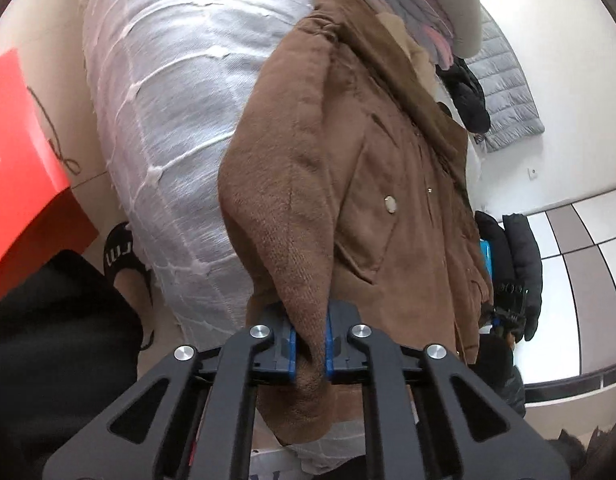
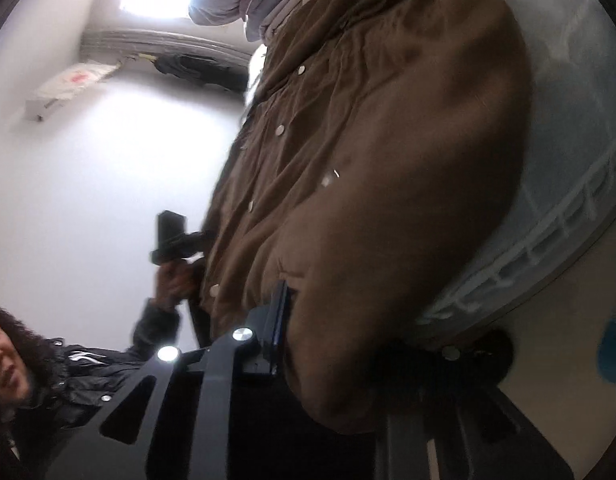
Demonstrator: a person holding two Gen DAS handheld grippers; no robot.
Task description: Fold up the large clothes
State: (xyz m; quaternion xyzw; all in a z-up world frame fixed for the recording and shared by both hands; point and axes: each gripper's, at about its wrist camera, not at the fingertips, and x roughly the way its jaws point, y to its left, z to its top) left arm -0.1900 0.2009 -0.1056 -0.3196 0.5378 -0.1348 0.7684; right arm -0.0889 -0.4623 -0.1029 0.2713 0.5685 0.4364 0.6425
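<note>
The left gripper point(image 1: 309, 350) is clamping a fold of the brown coat point(image 1: 347, 184) between its blue pads point(image 1: 292, 350), the fuzzy cloth bulging out above and below the closed jaws. The coat is hanging lifted in front of a bed covered by a white quilted blanket point(image 1: 168, 100), with its pale buttons point(image 1: 389, 203) showing along the front. In the right wrist view the right gripper point(image 2: 347, 344) is also pinching the coat point(image 2: 387, 160): one blue pad point(image 2: 279, 320) is pressing into the cloth (the other finger is lost behind the bulk of fabric and blur). A black jacket point(image 1: 467, 92) and a grey quilted one point(image 1: 503, 92) are lying farther back. A person in a dark sleeve point(image 2: 156, 324) is standing at the left of the right wrist view, and a foot in a black slipper point(image 1: 120, 256) is resting on the floor beside a red box point(image 1: 20, 152).
</note>
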